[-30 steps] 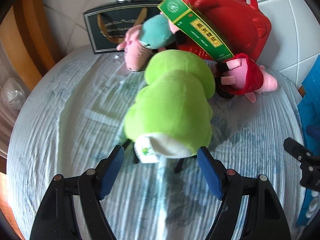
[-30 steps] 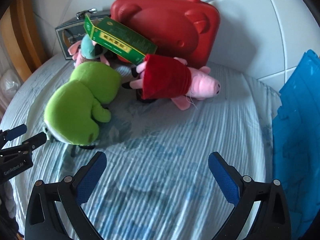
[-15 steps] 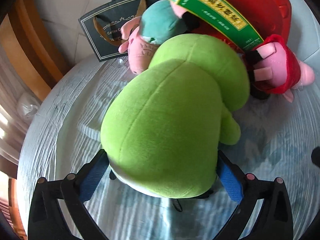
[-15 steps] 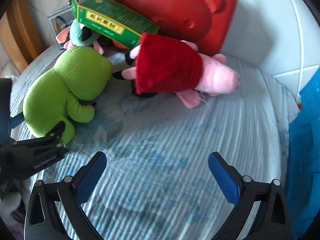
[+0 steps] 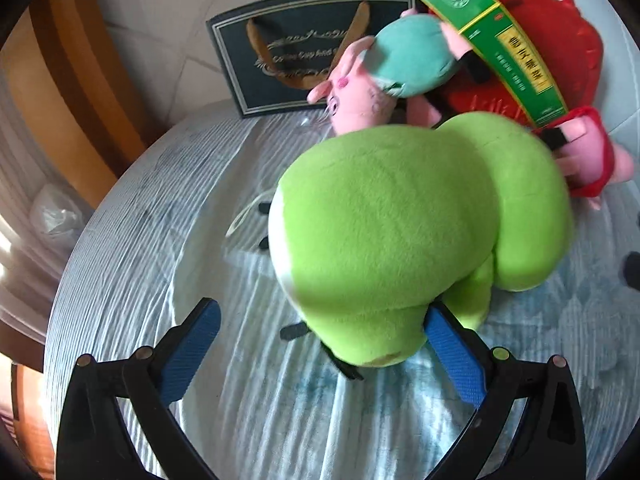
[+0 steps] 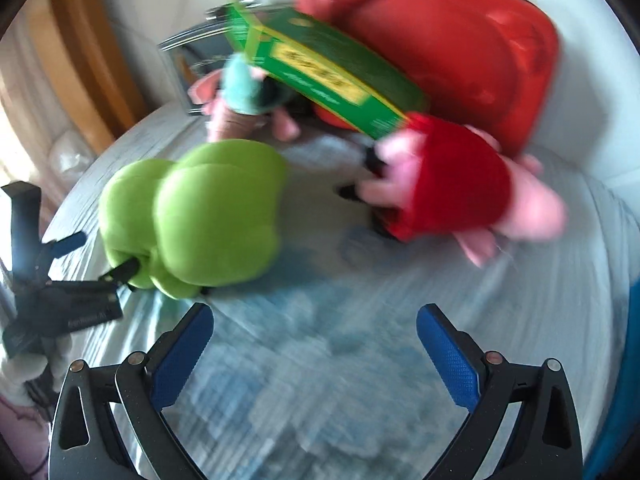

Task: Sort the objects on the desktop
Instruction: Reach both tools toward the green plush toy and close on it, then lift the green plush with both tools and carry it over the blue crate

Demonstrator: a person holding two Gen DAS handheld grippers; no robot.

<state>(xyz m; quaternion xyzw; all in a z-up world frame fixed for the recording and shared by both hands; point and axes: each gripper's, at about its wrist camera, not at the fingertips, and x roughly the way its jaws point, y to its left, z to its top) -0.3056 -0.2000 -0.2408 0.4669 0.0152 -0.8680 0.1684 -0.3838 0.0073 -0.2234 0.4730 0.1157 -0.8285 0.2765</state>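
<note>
Green plush toy (image 5: 416, 224) fills most of the left wrist view, lying on the round tabletop (image 5: 132, 240) with its striped pale-blue cloth. The left gripper (image 5: 320, 344) is spread wide: the toy's near end sits between the fingers, right up against the right-hand blue pad, while the left-hand pad is clear of it, so nothing's actually clamped. Behind the toy there's a pink pig plush in a teal top (image 5: 392, 68), a green box (image 5: 496, 40) leaning on a red case (image 5: 576, 56), a pig plush in a red dress (image 5: 592, 156) at the right, and a dark gift bag (image 5: 280, 52) against the wall.

Right wrist view is pretty blurry. The right gripper (image 6: 316, 344) is wide open over bare cloth with nothing between its fingers. The green plush toy (image 6: 208, 212) sits up and left of it, just beyond the left fingertip. The red-dress pig (image 6: 460, 184) is up and right, farther off. The left gripper (image 6: 72, 280) shows at the left edge, at the toy's near end.
</note>
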